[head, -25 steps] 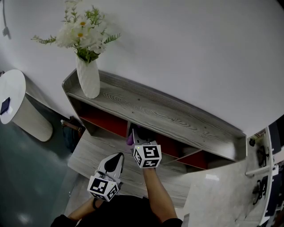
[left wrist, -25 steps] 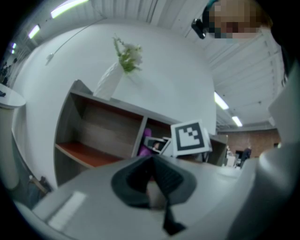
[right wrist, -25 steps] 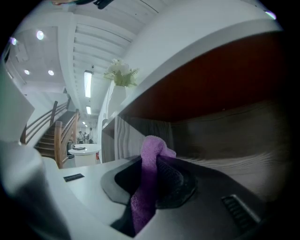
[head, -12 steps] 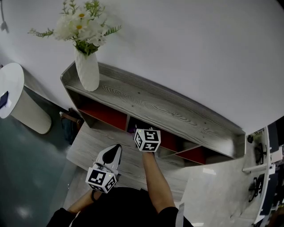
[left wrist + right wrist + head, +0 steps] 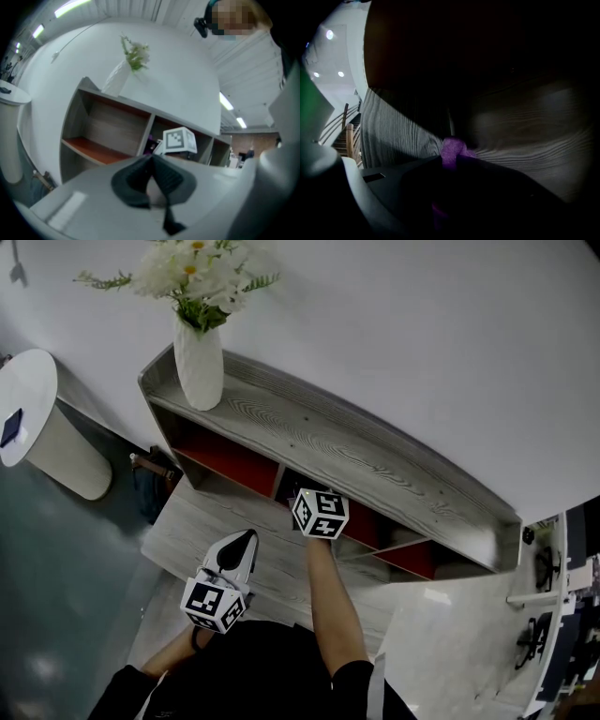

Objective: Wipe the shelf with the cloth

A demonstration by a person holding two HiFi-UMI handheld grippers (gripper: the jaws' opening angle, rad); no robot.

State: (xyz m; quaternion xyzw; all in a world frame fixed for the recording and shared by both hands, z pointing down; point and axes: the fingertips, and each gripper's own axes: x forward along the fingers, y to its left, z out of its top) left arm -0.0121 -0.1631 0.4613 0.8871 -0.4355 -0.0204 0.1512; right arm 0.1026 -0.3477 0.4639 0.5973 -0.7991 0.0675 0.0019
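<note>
R gripper [image 5: 450, 158] is being held inside the middle compartment of the grey wood-grain shelf [image 5: 356, 460]. Its jaws are being pinched on a purple cloth [image 5: 451, 149], w/ a tuft bulging out just ahead of the fingertips. Wood-grain board is being seen directly in front of & to both sides of the tips. The compartment is dark, so contact btwn cloth & board can't be confirmed.

L gripper [image 5: 151, 160] is being held outside the shelf w/ its jaws pressed together & nothing btwn them. A lower grey board [image 5: 192, 531] is being seen beneath the tips; whether it is being touched can't be told. Beyond the L tips the shelf's open compartments are being faced. Up & left of those tips, a white vase [image 5: 199, 367] w/ white flowers [image 5: 197, 268] is being carried on the shelf top. Well left of both grippers, a round white table [image 5: 28, 399] is being shown.
</note>
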